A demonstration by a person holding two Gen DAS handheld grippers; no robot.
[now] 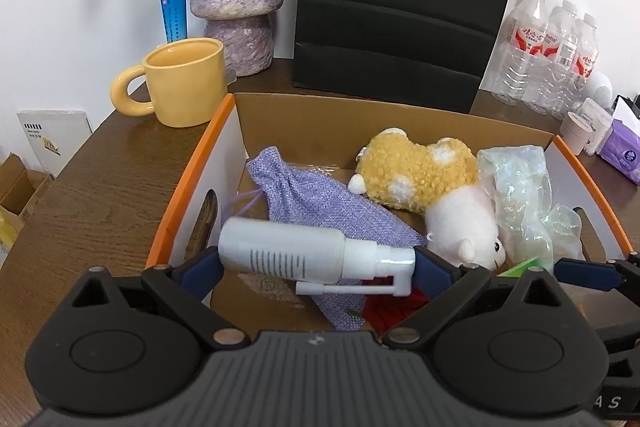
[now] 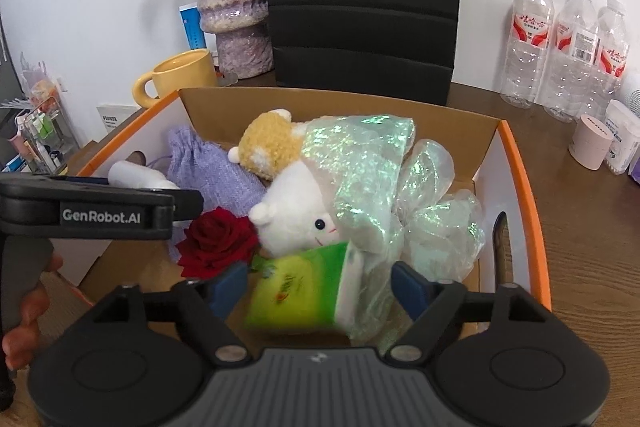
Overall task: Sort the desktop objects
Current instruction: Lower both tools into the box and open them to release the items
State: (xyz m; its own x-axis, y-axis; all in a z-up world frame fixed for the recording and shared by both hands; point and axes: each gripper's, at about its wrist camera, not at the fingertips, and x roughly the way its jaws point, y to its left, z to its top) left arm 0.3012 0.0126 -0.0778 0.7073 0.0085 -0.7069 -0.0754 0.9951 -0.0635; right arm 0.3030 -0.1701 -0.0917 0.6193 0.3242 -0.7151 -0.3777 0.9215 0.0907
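While left claw (image 2: 120, 205) reads "GenRobot.AI", green pack (image 2: 300, 291) print seems blurred.

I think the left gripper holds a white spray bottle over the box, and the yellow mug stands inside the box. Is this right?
Not quite. The mug stands outside the box, on the desk beside its left wall, as the left wrist view shows. The left gripper does hold the spray bottle over the box.

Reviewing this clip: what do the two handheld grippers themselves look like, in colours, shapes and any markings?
Both are matte black plastic with a ribbed grey centre plate, two round disc housings, triangular cut-outs and silver pivot pins. The left gripper and right gripper carry dark blue finger pads. The left one's side arm shows white "GenRobot.AI" lettering. A bare hand grips its handle; no sleeve or cables visible.
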